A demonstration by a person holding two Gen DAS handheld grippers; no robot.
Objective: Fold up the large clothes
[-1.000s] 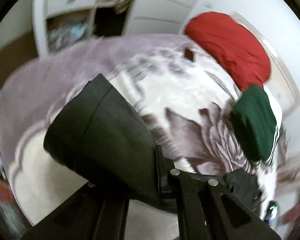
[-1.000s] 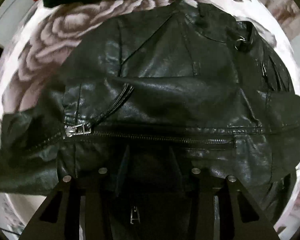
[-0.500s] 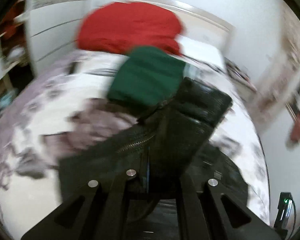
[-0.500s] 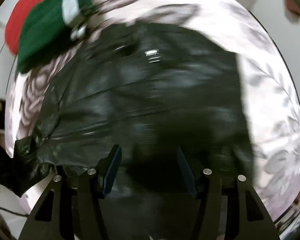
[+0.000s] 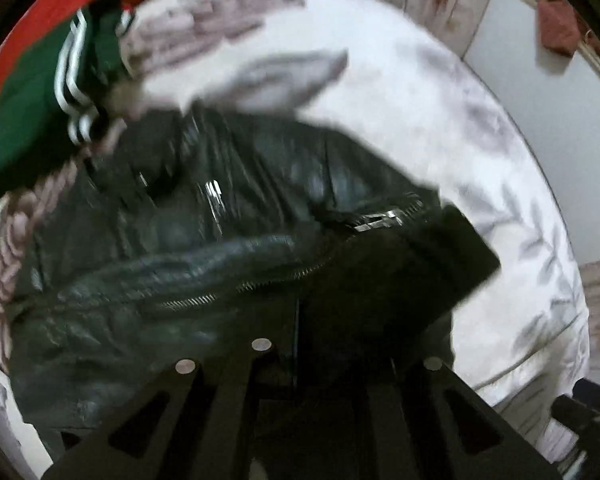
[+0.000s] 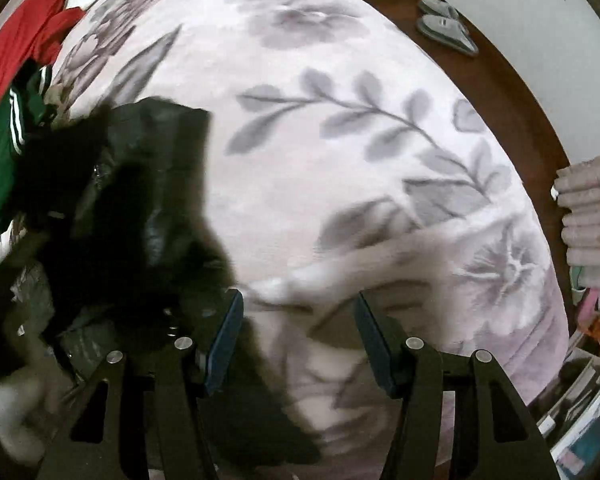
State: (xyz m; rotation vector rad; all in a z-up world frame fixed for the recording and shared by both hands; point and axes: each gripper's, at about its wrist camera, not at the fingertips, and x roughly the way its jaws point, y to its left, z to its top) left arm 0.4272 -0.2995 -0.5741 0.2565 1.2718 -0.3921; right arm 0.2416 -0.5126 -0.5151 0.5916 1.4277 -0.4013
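A black leather jacket (image 5: 204,248) with silver zippers lies bunched on a floral bedspread (image 5: 440,112). My left gripper (image 5: 300,344) is shut on the jacket's dark sleeve end, which covers the fingertips. In the right wrist view the jacket (image 6: 140,208) sits at the left. My right gripper (image 6: 298,320) is open and empty over the bedspread (image 6: 340,140), its left finger just beside the jacket's edge.
A folded green garment with white stripes (image 5: 40,112) and a red garment (image 5: 40,20) lie beyond the jacket. Grey slippers (image 6: 444,24) sit on the brown floor past the bed. A stack of folded pink cloth (image 6: 588,220) stands at the right.
My left gripper has swung the sleeve across onto the jacket body. My right gripper has let go of the jacket and moved right over the bedspread.
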